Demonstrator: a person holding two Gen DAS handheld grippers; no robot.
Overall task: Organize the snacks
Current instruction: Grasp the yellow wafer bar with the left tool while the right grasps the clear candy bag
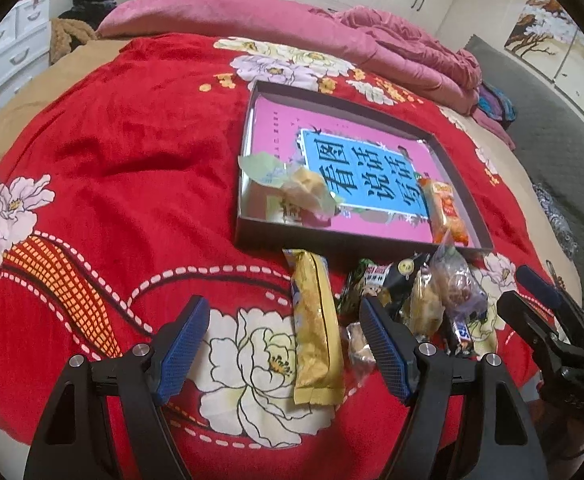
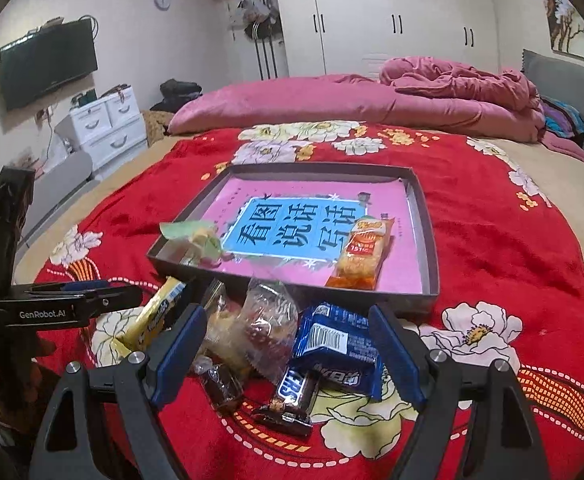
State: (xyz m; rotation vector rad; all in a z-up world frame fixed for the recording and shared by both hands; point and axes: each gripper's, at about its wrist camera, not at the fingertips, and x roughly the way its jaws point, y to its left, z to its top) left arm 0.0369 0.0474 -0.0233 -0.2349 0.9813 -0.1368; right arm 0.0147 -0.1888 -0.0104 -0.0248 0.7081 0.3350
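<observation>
I have both grippers spread and holding nothing: the left gripper (image 1: 284,344) hovers over the yellow bar (image 1: 315,332), the right gripper (image 2: 288,354) over the blue packet (image 2: 337,346) and the dark chocolate bar (image 2: 292,396). 2 snacks already lie in the box (image 2: 427,240), the orange packet (image 2: 361,254) by its near edge, the green one (image 2: 194,236) in the near-left corner. The rest sit heaped on the red blanket (image 1: 132,128) just before the box. My worry: closing on the heap could pinch 2 wrappers (they overlap), or drag blanket.
</observation>
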